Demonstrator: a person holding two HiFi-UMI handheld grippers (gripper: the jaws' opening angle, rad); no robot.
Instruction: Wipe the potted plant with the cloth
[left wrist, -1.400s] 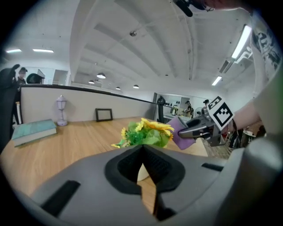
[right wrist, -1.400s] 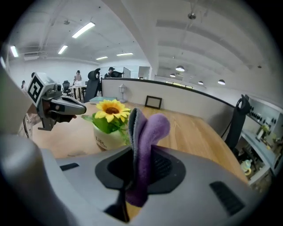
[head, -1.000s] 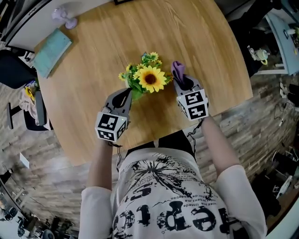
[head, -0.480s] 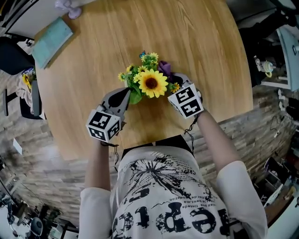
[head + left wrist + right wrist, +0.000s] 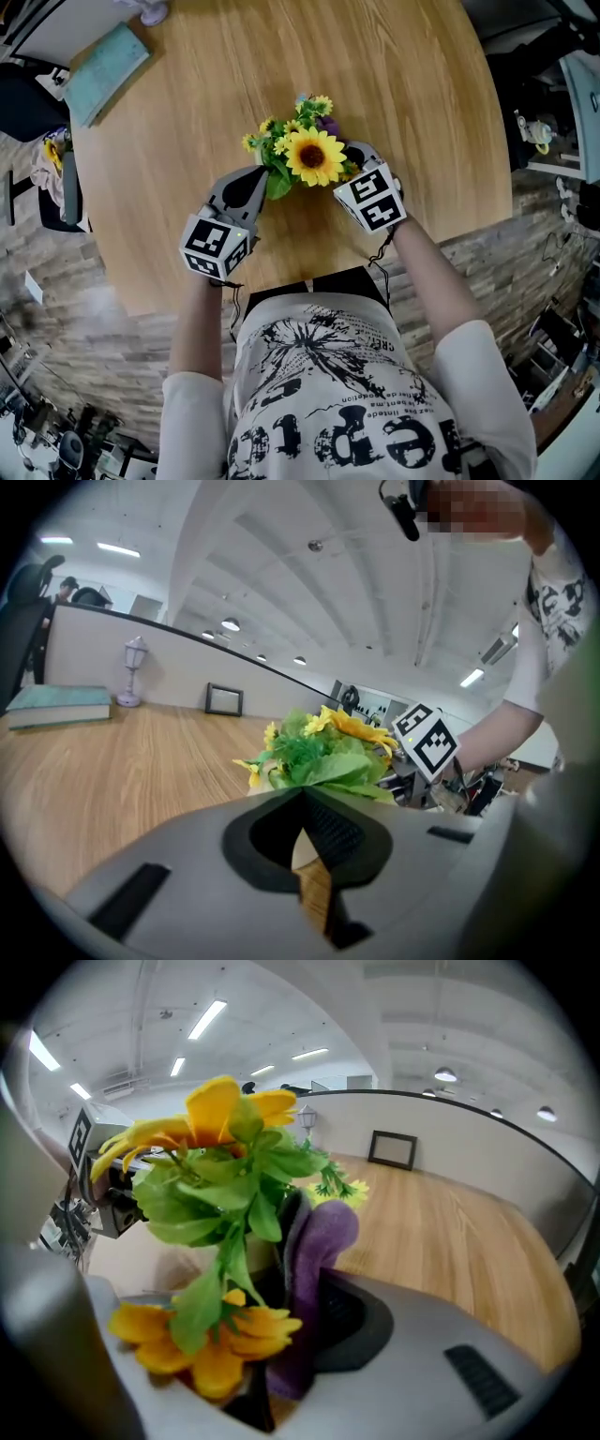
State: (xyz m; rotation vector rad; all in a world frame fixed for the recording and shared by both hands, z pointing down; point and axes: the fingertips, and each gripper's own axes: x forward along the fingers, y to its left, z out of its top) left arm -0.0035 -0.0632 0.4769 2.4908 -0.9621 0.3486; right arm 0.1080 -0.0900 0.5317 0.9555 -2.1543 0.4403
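Note:
The potted plant (image 5: 309, 155), a sunflower among small yellow blooms and green leaves, stands on the round wooden table (image 5: 412, 84); the foliage hides its pot from above. My left gripper (image 5: 264, 176) is shut, with its tips against the plant's left side under the leaves (image 5: 328, 761); a cream pot shows behind them. My right gripper (image 5: 344, 152) is shut on the purple cloth (image 5: 328, 125). It presses in from the right, the cloth (image 5: 323, 1232) up against stems and leaves (image 5: 216, 1176), and a yellow bloom (image 5: 206, 1344) lies over one jaw.
A teal book (image 5: 105, 61) and a small lavender lamp (image 5: 150, 9) sit at the table's far left. A picture frame (image 5: 224, 699) stands at the far edge. The table's near edge runs just under both wrists, and a chair (image 5: 37, 94) is off to the left.
My right gripper has carried the cloth leftwards and down into the plant, so the flowers now cover most of it. The left gripper has stayed at the plant's left side.

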